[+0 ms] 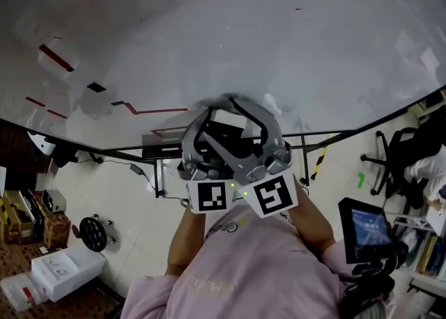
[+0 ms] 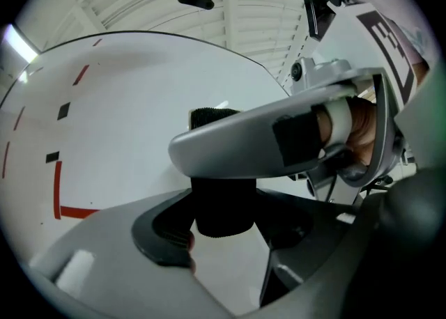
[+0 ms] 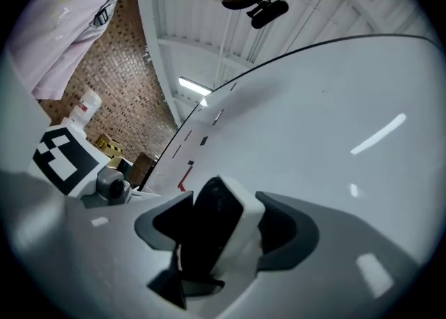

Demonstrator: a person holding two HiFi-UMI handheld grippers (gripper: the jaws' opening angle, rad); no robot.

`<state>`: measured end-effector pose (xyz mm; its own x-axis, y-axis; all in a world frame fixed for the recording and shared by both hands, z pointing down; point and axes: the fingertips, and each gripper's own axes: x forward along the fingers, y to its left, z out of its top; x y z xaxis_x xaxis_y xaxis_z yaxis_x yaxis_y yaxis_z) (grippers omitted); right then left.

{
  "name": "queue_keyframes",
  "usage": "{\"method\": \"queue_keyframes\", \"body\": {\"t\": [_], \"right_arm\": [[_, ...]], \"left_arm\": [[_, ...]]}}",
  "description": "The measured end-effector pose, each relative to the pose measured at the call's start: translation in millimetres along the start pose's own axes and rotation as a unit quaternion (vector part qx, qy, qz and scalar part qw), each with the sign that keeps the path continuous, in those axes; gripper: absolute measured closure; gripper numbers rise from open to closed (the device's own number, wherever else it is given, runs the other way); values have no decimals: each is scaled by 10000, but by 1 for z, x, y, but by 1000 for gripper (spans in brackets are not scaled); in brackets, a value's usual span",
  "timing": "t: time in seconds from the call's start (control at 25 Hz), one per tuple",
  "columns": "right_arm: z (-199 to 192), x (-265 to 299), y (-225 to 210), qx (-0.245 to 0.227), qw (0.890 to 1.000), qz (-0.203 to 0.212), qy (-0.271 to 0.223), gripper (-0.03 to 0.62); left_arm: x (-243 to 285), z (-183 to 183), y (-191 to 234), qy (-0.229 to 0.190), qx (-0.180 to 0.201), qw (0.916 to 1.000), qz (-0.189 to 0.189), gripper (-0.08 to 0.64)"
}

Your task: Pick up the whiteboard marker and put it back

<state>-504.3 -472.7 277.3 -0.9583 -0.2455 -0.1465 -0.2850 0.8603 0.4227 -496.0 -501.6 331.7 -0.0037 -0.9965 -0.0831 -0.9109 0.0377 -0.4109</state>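
Both grippers meet in front of the whiteboard, their marker cubes side by side. A black, rough-faced block like a board eraser stands between the jaws of my left gripper, its sides against the pads. A finger of the right gripper crosses in front of it. A white block with a black face sits tilted inside my right gripper, with gaps on both sides, so that gripper is open. Whether the two blocks are one thing I cannot tell. No marker shows in any view.
Red lines and small black marks are on the board. Its dark metal frame runs along the lower edge. On the floor are white boxes at left, and an office chair and a screen at right.
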Motion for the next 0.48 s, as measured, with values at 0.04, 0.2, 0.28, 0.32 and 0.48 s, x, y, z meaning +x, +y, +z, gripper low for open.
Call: {"method": "queue_keyframes", "body": {"t": [0.04,0.2,0.28,0.32,0.48], "right_arm": [[0,-5,-4,-69,10000,-37,-12,305],[-1,-20,-16,-139,9997,-223,24,301],[-2,-24,-16,-308,9989,-325,102,301],[-2,-27,-17,-431,9982,-388,144,302],[0,-37,-25,-626,9960,-578,260,311]], "left_arm": [[1,1,-1,-11,-7,10000,52,298],[4,2,-2,-36,45,9997,244,304],[4,0,-2,-26,50,9995,318,304],[4,0,-2,-23,25,9994,349,304],[5,0,-1,-47,-51,9990,444,305]]}}
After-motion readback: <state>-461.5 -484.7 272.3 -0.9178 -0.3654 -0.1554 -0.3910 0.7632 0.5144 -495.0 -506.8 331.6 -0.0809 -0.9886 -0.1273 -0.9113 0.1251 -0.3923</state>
